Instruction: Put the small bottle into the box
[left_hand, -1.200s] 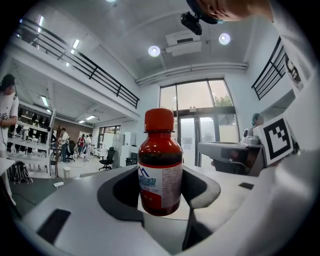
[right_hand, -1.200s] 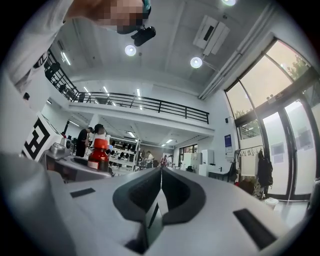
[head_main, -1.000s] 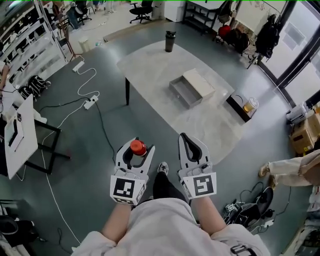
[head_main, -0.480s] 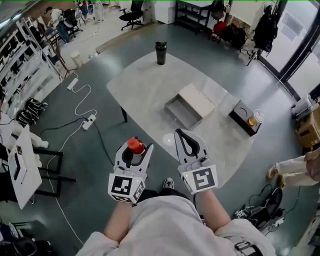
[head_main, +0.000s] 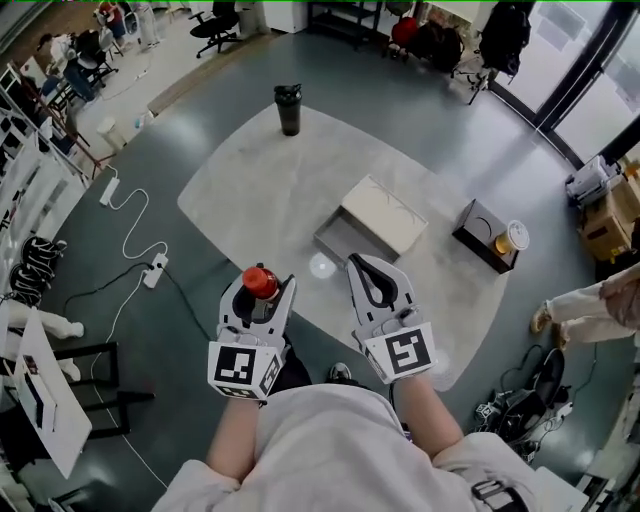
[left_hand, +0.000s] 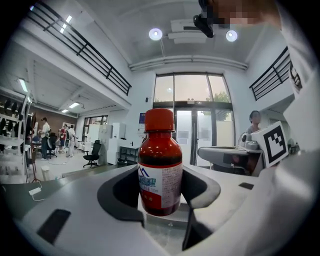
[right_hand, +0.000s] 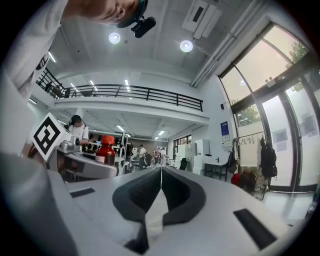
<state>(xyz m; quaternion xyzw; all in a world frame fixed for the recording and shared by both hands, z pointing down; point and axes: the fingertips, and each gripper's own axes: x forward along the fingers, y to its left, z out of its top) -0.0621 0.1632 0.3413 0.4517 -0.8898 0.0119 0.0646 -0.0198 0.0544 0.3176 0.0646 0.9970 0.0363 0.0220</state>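
Bottle: a small dark amber-red bottle (left_hand: 160, 165) with a red screw cap and a white label printed in blue and red; it stands upright, and its glossy body narrows to a short neck under the cap.
Bottle's place: between the jaws of the left gripper (head_main: 262, 298), held in the air close in front of the person and near the table's near edge, well apart from the box; from the head view only its red cap shows clearly.
Left gripper: clamped on the bottle's lower body, one jaw at each side, with the cap and shoulders rising above the jaws.
Right gripper (head_main: 368, 272): jaws pressed together with nothing between them, held just beside the left one at about the same height.
Box: a pale rectangular box (head_main: 330, 245) lying open near the middle of the table, grey inside, with its cream lid (head_main: 383, 216) alongside.
Table: a pale rounded tabletop (head_main: 250, 190).
Far end: a black shaker bottle (head_main: 288, 108) stands upright there.
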